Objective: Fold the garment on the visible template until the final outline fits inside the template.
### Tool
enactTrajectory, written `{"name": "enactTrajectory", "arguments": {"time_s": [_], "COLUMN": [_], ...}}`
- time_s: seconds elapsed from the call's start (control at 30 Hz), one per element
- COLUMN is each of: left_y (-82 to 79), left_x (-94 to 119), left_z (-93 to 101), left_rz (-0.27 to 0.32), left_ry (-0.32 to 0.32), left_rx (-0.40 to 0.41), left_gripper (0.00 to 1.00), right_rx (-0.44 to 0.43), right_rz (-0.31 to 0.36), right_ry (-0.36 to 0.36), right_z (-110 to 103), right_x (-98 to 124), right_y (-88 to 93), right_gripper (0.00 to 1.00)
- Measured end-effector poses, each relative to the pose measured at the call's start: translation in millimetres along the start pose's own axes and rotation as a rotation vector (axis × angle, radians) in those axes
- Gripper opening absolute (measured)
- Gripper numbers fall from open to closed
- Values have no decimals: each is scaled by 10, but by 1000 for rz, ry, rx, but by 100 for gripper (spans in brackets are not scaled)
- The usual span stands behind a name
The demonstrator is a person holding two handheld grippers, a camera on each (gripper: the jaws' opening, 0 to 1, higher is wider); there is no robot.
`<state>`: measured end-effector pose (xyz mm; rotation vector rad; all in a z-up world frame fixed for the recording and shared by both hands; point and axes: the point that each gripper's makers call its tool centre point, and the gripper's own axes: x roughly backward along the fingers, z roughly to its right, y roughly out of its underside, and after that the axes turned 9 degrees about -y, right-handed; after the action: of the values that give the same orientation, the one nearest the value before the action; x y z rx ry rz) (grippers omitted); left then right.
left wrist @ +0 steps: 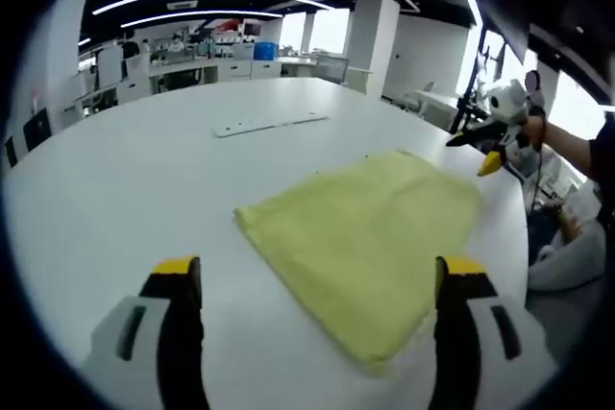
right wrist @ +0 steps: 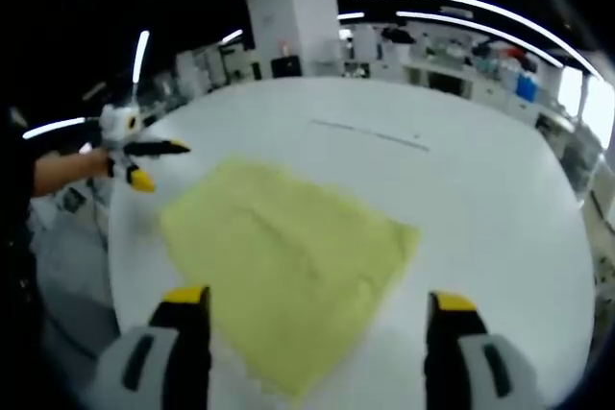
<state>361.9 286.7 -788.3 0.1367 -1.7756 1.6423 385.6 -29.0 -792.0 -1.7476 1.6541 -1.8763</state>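
A yellow garment (left wrist: pixel 370 228) lies folded flat in a rough rectangle on the white round table (left wrist: pixel 125 170). My left gripper (left wrist: pixel 319 274) hovers open over its near edge, the yellow-tipped jaws wide apart with nothing between them. In the right gripper view the same garment (right wrist: pixel 288 256) spreads out in front of my right gripper (right wrist: pixel 317 301), which is also open and empty. A hand holds the right gripper (left wrist: pixel 488 136) off the table's right edge, beyond the cloth's far corner. The left gripper (right wrist: pixel 139 158) shows at the left edge of the table, jaws apart.
A thin white strip (left wrist: pixel 269 125) lies on the table beyond the garment, seen as a thin line (right wrist: pixel 370 134) in the right gripper view. The table edge runs close along the cloth's right side (left wrist: pixel 524 237). Desks, pillars and windows stand further back.
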Motion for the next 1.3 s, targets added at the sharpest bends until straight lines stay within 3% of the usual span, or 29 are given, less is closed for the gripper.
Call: {"name": "enactTrajectory", "arguments": {"time_s": [0.23, 0.57, 1.03, 1.3], "left_y": [185, 485, 651, 700], "left_x": [152, 250, 275, 297], "left_z": [181, 281, 401, 434], "left_rz": [-15, -63, -89, -99], "left_ry": [17, 47, 83, 95], "left_rx": [-25, -8, -62, -44], "left_gripper": [83, 58, 19, 5], "right_rx": [-15, -23, -57, -53], "right_rz": [-1, -2, -16, -32], "right_ry": [-12, -18, 5, 25], "right_z": [-128, -198, -228, -176], "right_x": [80, 106, 150, 127], "right_y": [198, 407, 698, 808], "right_gripper": [84, 66, 36, 19]}}
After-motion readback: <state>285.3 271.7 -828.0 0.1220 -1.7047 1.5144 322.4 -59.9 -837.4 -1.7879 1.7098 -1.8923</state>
